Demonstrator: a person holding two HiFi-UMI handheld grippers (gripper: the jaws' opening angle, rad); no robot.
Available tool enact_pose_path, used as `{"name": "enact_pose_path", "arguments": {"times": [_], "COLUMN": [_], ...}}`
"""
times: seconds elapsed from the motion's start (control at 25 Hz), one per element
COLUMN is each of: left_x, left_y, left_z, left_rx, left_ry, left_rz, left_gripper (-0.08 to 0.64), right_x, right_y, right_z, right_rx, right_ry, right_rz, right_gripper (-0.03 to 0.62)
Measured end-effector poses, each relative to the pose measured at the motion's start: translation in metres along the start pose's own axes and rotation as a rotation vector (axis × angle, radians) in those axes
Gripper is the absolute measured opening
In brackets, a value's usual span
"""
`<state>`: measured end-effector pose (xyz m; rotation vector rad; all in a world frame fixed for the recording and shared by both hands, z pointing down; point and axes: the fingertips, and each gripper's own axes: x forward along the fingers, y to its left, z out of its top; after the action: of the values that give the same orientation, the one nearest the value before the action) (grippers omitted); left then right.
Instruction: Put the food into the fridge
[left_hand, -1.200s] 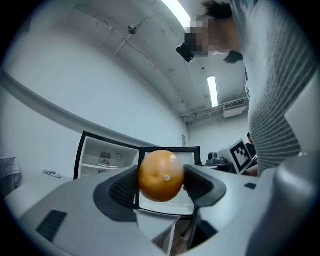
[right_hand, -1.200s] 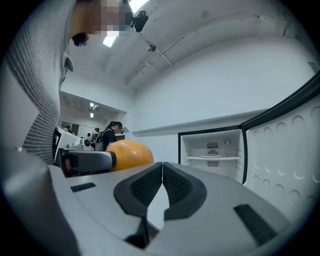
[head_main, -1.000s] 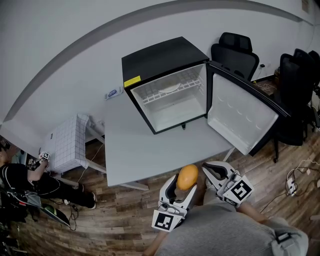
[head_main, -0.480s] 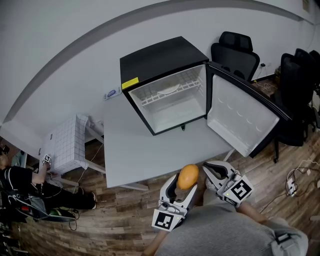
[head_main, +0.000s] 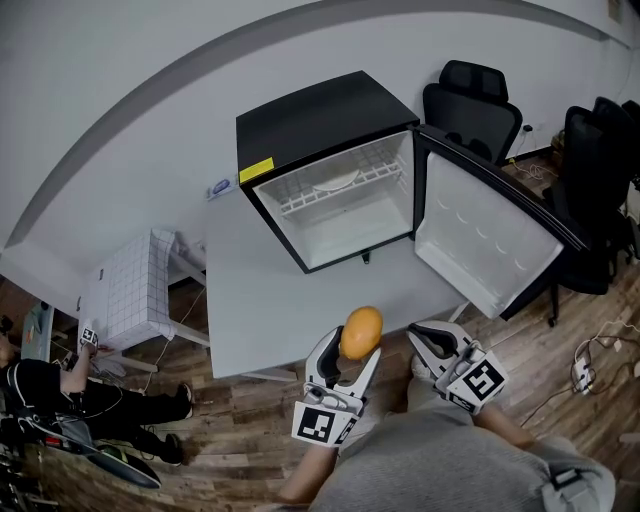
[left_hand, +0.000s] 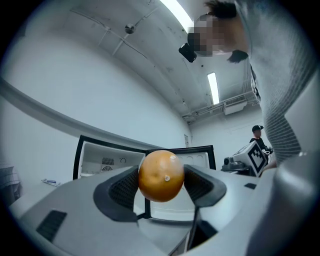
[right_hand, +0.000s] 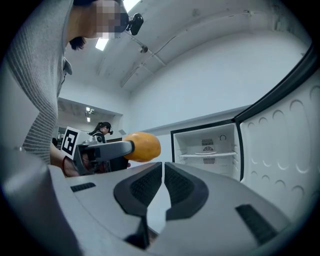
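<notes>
Before me stands a grey table (head_main: 265, 310); black office chairs (head_main: 472, 98) stand at its far right; a white gridded box (head_main: 125, 290) sits left, a person (head_main: 45, 375) on the floor beside it.

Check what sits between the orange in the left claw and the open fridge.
Nothing: only bare grey table lies between orange and fridge, per the head view.

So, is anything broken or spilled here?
No, nothing stands out. The fridge sits upright on the table with its door wide open, and the orange is held in the left gripper.
</notes>
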<state>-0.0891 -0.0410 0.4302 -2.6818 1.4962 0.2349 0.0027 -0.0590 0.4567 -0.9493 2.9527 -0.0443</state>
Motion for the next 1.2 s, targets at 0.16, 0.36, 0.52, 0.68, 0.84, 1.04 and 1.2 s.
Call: {"name": "enact_pose_path", "arguments": {"times": [0.16,0.36,0.52,0.68,0.84,1.04,1.2], "left_x": [0.018,0.038,0.052,0.069,0.093,0.126,0.15], "left_y": [0.016,0.038,0.053,0.069,0.087,0.11,0.124], "left_z": [0.009,0.015,0.018,0.017,0.016,0.013,0.009], "left_rx": [0.051,0.093,0.105,0.122,0.136,0.162,0.174], "left_ry": [-0.014,-0.011,-0.01,-0.006,-0.006,0.0,0.007], "left_rz": [-0.009,0.0,0.014,0.025,0.043,0.062,0.074], "left_gripper": [0.293,0.293,0.293,0.293,0.293,0.293,0.293], "right_x": [0.002,0.009,0.015,0.024,0.032,0.043,0.052], "right_y": [-0.007,-0.016,-0.026,-0.038,-0.051,-0.068,-0.083], "right_z": [-0.004,-0.004,-0.004,-0.001,0.003,0.006,0.007], "right_rx": [0.0,0.011,0.013,0.017,0.009,0.006,0.002], "right_ry": [0.013,0.011,0.018,0.017,0.003,0.004,0.009], "right_rz": [-0.008,-0.012,-0.013,-0.007,-0.001,0.0,0.002], "right_gripper": [0.014,0.014,0.014,0.014,0.014,0.014,0.014]}}
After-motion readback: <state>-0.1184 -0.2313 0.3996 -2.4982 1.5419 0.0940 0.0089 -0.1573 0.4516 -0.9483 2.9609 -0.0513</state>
